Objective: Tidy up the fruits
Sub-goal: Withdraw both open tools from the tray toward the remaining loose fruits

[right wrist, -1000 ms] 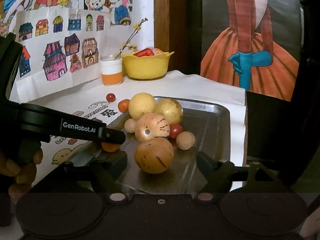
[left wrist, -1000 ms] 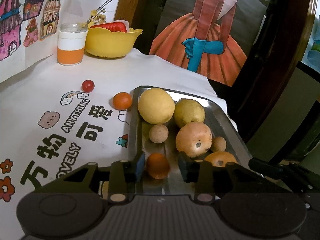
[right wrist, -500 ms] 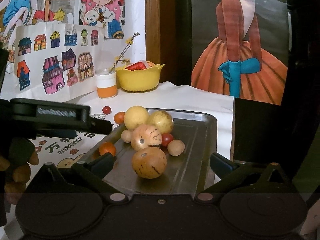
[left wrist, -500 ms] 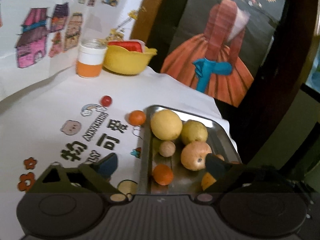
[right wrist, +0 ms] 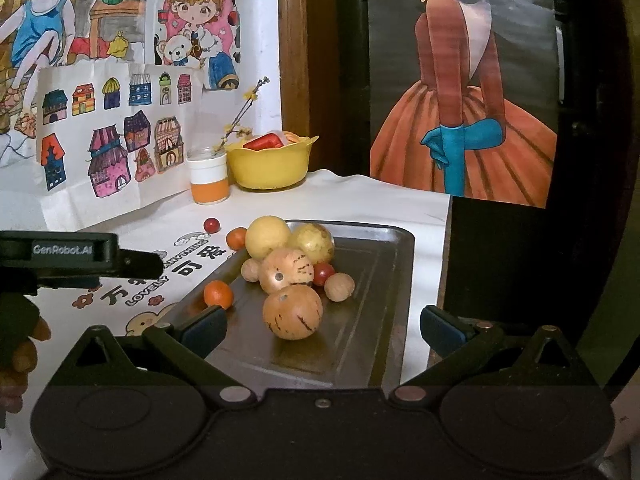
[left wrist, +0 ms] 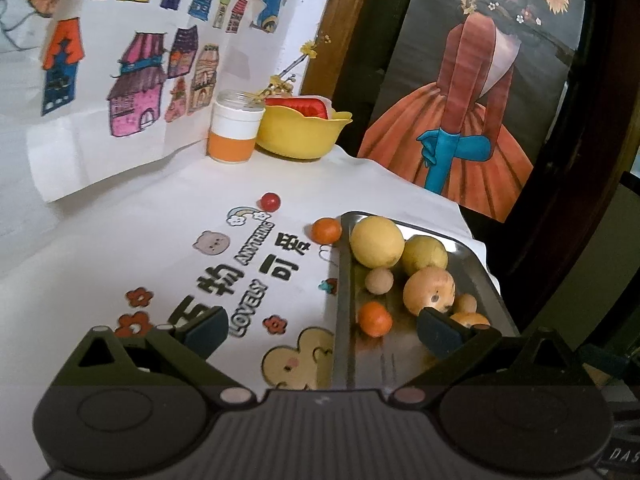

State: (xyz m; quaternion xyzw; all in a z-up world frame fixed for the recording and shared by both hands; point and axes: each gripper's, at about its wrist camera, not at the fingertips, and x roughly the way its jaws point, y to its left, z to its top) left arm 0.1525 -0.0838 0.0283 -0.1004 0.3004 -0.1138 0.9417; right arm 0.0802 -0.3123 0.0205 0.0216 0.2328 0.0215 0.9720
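A metal tray (left wrist: 345, 288) (right wrist: 360, 320) on the white printed cloth holds several fruits. Among them are a large yellow one (left wrist: 377, 241) (right wrist: 267, 237), a speckled one (right wrist: 293, 312) and a small orange (left wrist: 374, 319) (right wrist: 218, 294) near the tray's left wall. My left gripper (left wrist: 320, 332) is open and holds nothing; it straddles that left wall, short of the small orange. My right gripper (right wrist: 322, 330) is open and empty over the tray's near end. On the cloth left of the tray lie another small orange (left wrist: 326, 230) (right wrist: 236, 237) and a cherry tomato (left wrist: 270, 201) (right wrist: 211, 224).
A yellow bowl (left wrist: 302, 136) (right wrist: 272, 164) and an orange-and-white jar (left wrist: 234, 132) (right wrist: 208, 180) stand at the back by the drawings on the wall. The table edge falls off just right of the tray. A hand (right wrist: 24, 344) holds the left gripper at the far left.
My left gripper opened and let go of the small orange, which now rests in the tray, then drew back and up. My right gripper also backed away a little.
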